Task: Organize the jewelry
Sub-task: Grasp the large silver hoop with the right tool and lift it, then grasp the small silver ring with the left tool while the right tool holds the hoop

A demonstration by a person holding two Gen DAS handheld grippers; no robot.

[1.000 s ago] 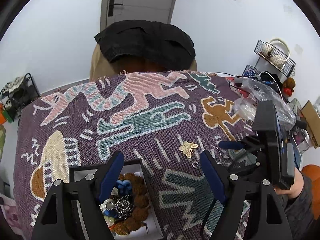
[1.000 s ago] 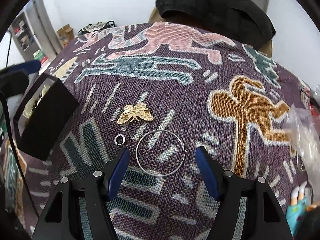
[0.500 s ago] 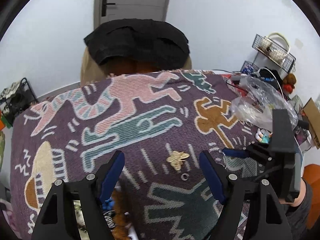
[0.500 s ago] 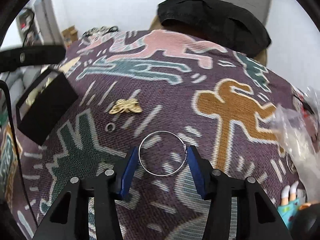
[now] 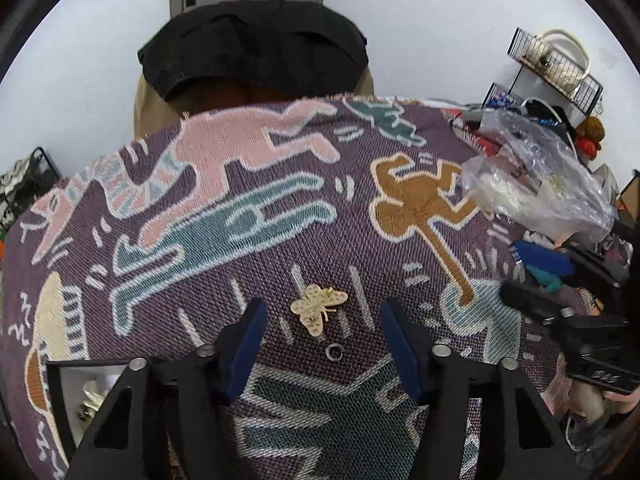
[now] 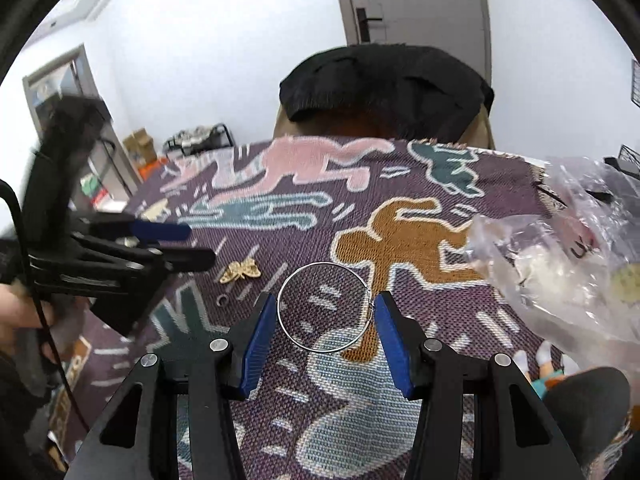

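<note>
A gold butterfly brooch (image 5: pixel 318 307) and a small silver ring (image 5: pixel 333 351) lie on the patterned purple blanket (image 5: pixel 248 248), between the open fingers of my left gripper (image 5: pixel 324 344). Both also show in the right wrist view, the brooch (image 6: pixel 240 271) and the ring (image 6: pixel 223 300). My right gripper (image 6: pixel 326 330) is shut on a large thin silver hoop (image 6: pixel 324 307), held by its sides and lifted above the blanket. The jewelry box (image 5: pixel 80 396) sits at the lower left, mostly hidden by the left gripper.
A crumpled clear plastic bag (image 5: pixel 536 184) lies on the blanket's right side, near clutter and a wire rack (image 5: pixel 556 64). A chair with a black garment (image 5: pixel 256 40) stands behind the far edge. The left gripper (image 6: pixel 120 252) shows in the right wrist view.
My right gripper closed on the hoop and lifted it off the blanket. My left gripper moved from over the box toward the brooch and small ring.
</note>
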